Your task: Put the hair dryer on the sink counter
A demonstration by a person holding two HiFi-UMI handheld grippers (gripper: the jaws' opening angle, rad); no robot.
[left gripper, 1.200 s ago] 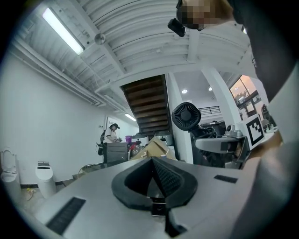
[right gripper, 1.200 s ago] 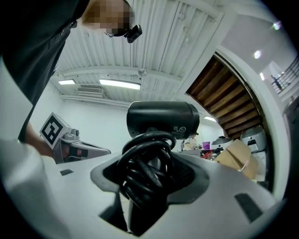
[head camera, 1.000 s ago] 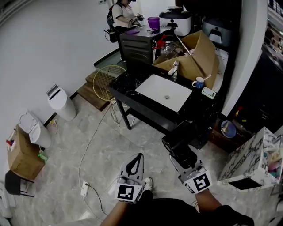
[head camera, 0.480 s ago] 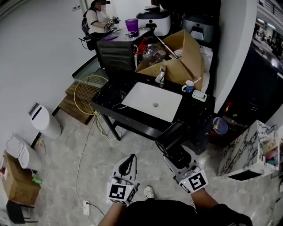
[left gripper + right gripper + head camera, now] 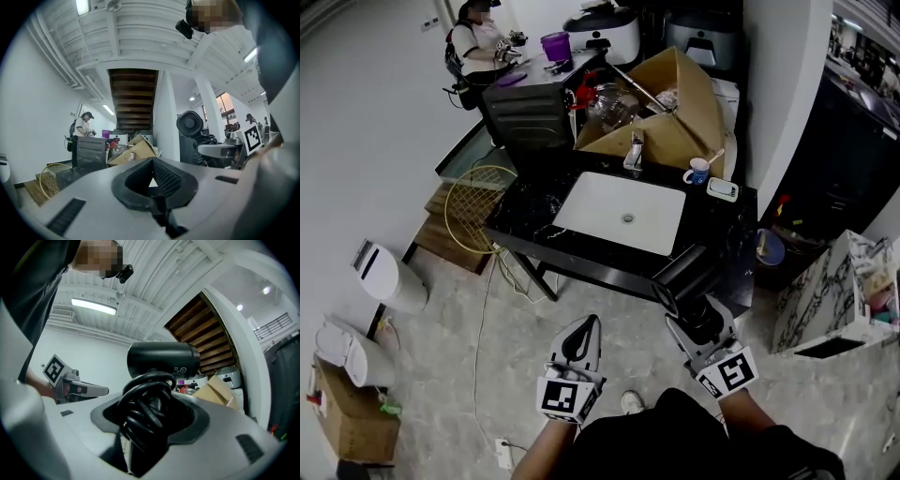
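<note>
Right claw (image 5: pixel 701 317) clenched on the cord-wrapped handle of the hair dryer (image 5: pixel 682 274), black barrel pointing away from the person. Held in the air by the near right corner of the sink (image 5: pixel 622 211), about at the front edge of the black table (image 5: pixel 727 234). Left claw (image 5: pixel 586 330) closed on nothing, over the floor in front of the sink. Behind the sink: faucet (image 5: pixel 633 150), blue mug (image 5: pixel 697 172), open cardboard box (image 5: pixel 675 122).

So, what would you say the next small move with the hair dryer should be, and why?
Probably carry the right gripper forward over the bare black counter right of the basin. It holds the hair dryer by its cord-wrapped handle, short of the counter's front edge, so releasing now would drop it.
</note>
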